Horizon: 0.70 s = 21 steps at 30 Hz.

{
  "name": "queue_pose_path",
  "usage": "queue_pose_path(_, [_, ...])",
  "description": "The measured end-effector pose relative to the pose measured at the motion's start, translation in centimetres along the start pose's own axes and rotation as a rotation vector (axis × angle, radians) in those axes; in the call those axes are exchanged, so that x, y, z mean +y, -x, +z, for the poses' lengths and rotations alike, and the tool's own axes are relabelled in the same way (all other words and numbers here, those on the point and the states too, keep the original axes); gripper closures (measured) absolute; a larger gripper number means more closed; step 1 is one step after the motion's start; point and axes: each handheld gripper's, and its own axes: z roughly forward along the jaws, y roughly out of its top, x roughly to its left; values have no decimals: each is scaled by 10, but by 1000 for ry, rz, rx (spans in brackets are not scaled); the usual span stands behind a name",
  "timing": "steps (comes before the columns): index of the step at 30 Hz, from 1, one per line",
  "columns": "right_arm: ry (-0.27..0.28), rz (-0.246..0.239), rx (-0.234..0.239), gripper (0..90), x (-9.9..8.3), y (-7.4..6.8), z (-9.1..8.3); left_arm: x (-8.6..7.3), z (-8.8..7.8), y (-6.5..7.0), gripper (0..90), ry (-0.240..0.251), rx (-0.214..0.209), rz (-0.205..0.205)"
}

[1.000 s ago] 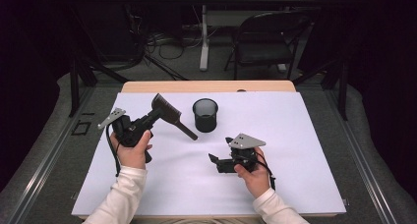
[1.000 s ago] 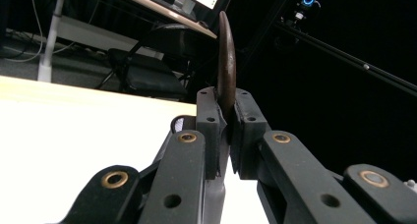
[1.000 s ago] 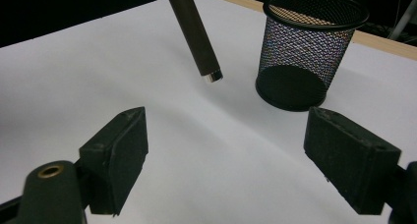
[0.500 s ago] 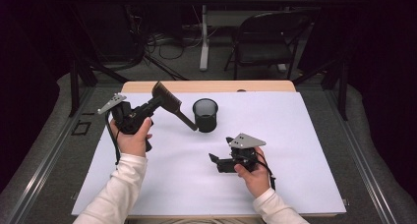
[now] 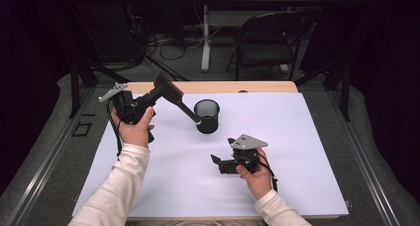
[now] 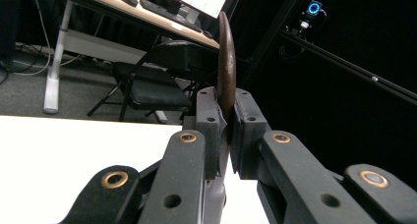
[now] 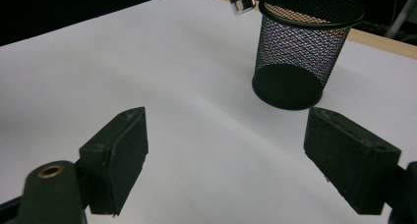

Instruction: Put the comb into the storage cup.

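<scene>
Table (image 5: 307, 137), white: mesh cup (image 5: 207, 115) upright near centre, light, liable to tip if the handle strikes its rim. Left gripper (image 5: 148, 98): jaws clamped on spatula (image 5: 171, 93) blade, held aloft, handle end slanting down beside the cup rim; thin-edge grip may slip. Right gripper (image 5: 216, 160): jaws apart, empty.

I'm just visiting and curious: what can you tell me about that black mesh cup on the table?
The mesh cup is a round black wire pot, like a pen holder, with a solid rim and dark base. It stands upright and empty on the white table. The spatula in the left claw has its metal-tipped handle end right by the rim; contact is unclear.
</scene>
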Motion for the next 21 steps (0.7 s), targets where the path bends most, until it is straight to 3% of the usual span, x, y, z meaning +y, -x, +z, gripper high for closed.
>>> queue_pose_path(21, [1, -1, -2, 167, -1, -1, 0, 23, 27, 7, 841, 10, 48, 22])
